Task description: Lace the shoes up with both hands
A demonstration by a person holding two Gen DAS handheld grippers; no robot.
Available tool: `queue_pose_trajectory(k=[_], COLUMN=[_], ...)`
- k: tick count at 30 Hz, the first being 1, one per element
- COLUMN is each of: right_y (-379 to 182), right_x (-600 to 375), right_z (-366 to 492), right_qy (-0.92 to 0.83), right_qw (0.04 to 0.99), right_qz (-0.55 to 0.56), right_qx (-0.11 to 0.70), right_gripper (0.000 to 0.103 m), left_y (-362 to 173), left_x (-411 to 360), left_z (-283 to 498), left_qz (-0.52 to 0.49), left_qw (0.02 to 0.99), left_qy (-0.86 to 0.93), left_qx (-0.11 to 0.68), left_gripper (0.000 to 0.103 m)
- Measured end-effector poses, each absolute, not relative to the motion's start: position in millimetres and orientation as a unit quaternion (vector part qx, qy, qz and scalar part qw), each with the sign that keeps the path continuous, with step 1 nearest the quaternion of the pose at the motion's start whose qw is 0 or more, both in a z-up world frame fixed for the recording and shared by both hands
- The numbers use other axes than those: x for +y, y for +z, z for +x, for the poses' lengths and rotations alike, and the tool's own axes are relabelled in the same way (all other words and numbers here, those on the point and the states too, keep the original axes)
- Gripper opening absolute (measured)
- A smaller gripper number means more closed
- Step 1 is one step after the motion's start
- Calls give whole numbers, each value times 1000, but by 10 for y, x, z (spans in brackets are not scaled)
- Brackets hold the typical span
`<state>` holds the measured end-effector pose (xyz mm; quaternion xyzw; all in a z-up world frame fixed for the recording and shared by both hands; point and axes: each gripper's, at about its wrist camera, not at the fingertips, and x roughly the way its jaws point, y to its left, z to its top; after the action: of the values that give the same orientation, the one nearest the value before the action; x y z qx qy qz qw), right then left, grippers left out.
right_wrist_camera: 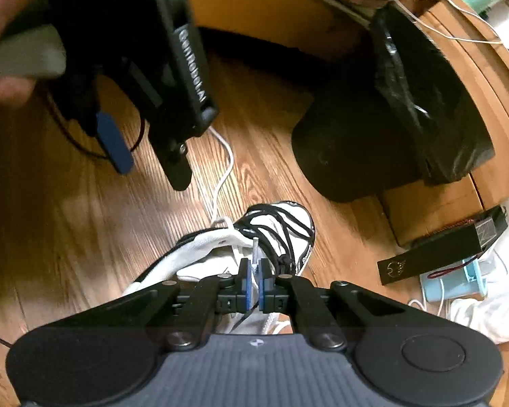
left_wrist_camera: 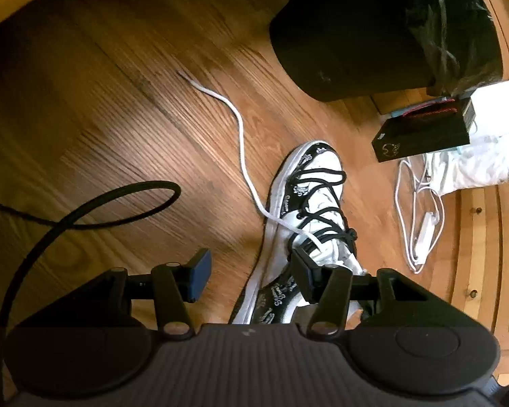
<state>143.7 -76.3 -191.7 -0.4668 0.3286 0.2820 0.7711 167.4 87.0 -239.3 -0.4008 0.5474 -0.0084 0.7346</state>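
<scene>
On the wooden floor (left_wrist_camera: pixel 118 118), just in front of my claws, the shoe (left_wrist_camera: pixel 308 183) is lying with its toe pointing away, black lacing already crossing its white tongue. I am judging the shoe as light and soft-sided, likely to slide on the smooth boards if I pull hard. The white lace (left_wrist_camera: pixel 241 142) is trailing loose from the eyelets out across the floor; it is looking limp and thin, so I am thinking the stiff tip is the best place to take it, since the cord itself would flop and slip. My right claw (right_wrist_camera: pixel 253 281) is clenched, pinching a thin lace end whose tip is sticking up between the blue pads just above the shoe. My left claw (left_wrist_camera: pixel 251 274) is standing about half open and gripping nothing, one finger over the shoe's collar. Further off, a black bin (left_wrist_camera: pixel 373 34) and a small black box (left_wrist_camera: pixel 424 135) are sitting well clear
</scene>
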Motion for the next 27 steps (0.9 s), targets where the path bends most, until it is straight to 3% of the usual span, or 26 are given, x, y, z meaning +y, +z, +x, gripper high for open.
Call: queue_pose_trajectory(k=[13,27], right_y=[-2294,-2349], right_x=[-587,-557], right_z=[1304,1452], right_qy=[286,284], right_qw=[677,674], right_qz=[-606,-605], right_qx=[303,315], right_gripper=[5,5], left_y=[-2408,-2455], left_x=[838,883], left_z=[1691,1668], left_qz=[-402,-409], left_qw=[735,735], left_qy=[-12,1], left_qx=[545,540], left_gripper=[55,55])
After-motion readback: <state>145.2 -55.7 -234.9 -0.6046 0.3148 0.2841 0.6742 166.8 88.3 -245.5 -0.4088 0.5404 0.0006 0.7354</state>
